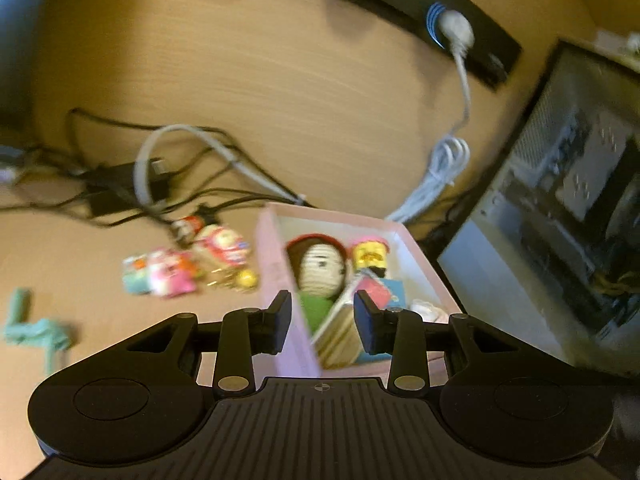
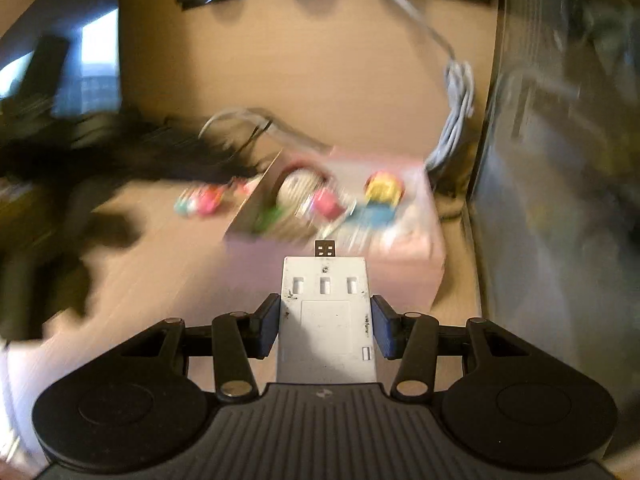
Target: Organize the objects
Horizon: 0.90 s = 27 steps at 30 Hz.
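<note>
The right gripper (image 2: 325,326) clamps a white card-shaped USB device (image 2: 326,320) between its fingers; the left gripper's (image 1: 322,322) fingers stand apart, empty, above the pink box (image 1: 280,248).

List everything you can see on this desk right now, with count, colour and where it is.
Box: one, pink, open, desk centre.
Crochet doll: one, red hat, green body, inside box.
Yellow-faced figure: one, pink top, inside box.
Toy packets: several, pink and teal, left of box.
Teal item: one, desk's left edge.
Black cables: tangle, behind the toys.
White cable: one, bundled, plugged into power strip.
Power strip: one, black, rear.
Computer case: one, right.
USB adapter: one, white, in right claw.
Left claw: empty, over box.
Right claw: shut on adapter.
</note>
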### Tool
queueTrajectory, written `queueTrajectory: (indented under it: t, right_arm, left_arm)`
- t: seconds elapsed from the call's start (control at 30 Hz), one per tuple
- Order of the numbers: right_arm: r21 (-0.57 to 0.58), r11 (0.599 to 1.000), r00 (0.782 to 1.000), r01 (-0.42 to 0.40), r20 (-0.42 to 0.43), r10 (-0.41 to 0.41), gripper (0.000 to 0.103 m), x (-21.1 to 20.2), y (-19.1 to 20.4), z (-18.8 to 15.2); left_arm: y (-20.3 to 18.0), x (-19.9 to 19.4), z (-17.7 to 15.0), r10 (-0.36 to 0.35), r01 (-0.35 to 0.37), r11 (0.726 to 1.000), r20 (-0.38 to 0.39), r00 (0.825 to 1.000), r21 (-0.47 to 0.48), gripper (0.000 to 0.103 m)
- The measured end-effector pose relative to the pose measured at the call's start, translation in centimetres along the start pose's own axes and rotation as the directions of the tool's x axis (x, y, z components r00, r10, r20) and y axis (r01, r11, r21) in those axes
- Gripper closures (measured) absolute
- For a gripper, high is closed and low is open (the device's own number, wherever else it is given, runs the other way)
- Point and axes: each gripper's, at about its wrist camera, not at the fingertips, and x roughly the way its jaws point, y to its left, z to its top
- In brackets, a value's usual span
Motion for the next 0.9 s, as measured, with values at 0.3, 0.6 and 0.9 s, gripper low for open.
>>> queueTrajectory:
  t: [0.3, 0.6, 0.9]
  right_arm:
    - [0.041, 0.979, 0.970, 0.199, 0.135, -0.203, 0.055, 8.3, -1.0, 8.7]
    - [0.086, 0.996, 0.998, 0.035, 0.053, -0.039, 0.044, 8.8, 3.0, 7.4]
    - [0.109, 0.994, 1.000, -0.013, -0.021, 0.016, 0.046, 17.3, 12.1, 11.0]
  left_arm:
    - [6.0, -5.0, -3.9, 0.113, -0.108, 0.993, -0.140, 0.984, 0.043, 0.066]
    - [11.5, -5.7, -3.8, 0.175, -0.180, 0.984, -0.180, 0.968, -0.012, 0.066]
    - [15.1, -11.3, -4.5, 0.149, -0.162, 0.984, -0.154, 0.977, -0.077, 0.066]
